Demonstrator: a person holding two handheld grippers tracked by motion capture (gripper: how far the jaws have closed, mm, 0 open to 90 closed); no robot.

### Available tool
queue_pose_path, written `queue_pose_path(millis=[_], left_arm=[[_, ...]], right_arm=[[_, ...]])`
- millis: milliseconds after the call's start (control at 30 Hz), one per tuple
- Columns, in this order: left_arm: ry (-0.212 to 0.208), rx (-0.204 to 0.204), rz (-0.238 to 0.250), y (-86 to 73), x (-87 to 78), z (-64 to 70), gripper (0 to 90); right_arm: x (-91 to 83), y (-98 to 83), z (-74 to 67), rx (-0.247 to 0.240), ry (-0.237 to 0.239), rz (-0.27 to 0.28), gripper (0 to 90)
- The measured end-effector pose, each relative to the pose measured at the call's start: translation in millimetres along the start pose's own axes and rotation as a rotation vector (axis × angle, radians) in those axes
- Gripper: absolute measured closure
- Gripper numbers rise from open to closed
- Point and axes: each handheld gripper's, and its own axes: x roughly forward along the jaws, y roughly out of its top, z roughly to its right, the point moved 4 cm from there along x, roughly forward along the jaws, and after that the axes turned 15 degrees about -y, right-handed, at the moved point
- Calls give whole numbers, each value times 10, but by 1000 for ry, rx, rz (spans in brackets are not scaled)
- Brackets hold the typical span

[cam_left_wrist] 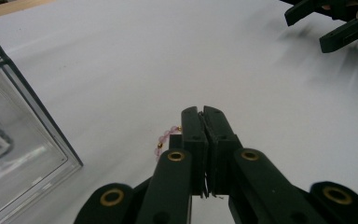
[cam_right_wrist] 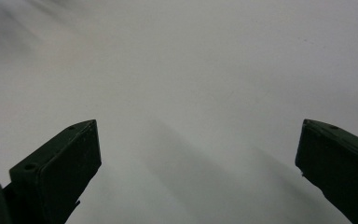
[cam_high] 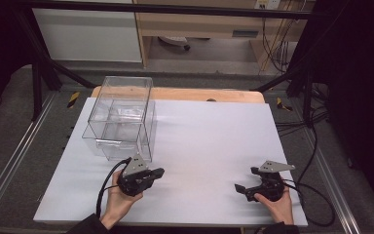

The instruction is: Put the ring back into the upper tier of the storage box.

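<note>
Left gripper view has the left tool (cam_left_wrist: 204, 122) clenched on a pink bead string (cam_left_wrist: 164, 138) beside the clear box (cam_left_wrist: 23, 140) on the bench (cam_high: 209, 141), nearer than the released right tool (cam_right_wrist: 196, 154).

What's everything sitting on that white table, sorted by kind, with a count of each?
Clear plastic box: 1
String of pink beads, beside the left gripper's closed jaws: 1
Handheld grippers, the left and the right gripper: 2
Total: 4
</note>
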Motion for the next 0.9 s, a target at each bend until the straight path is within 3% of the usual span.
queue_pose_path(millis=[900], left_arm=[[-30,21,104,195,-235,110,877]], right_arm=[[3,2,1,2,-2,2,5]])
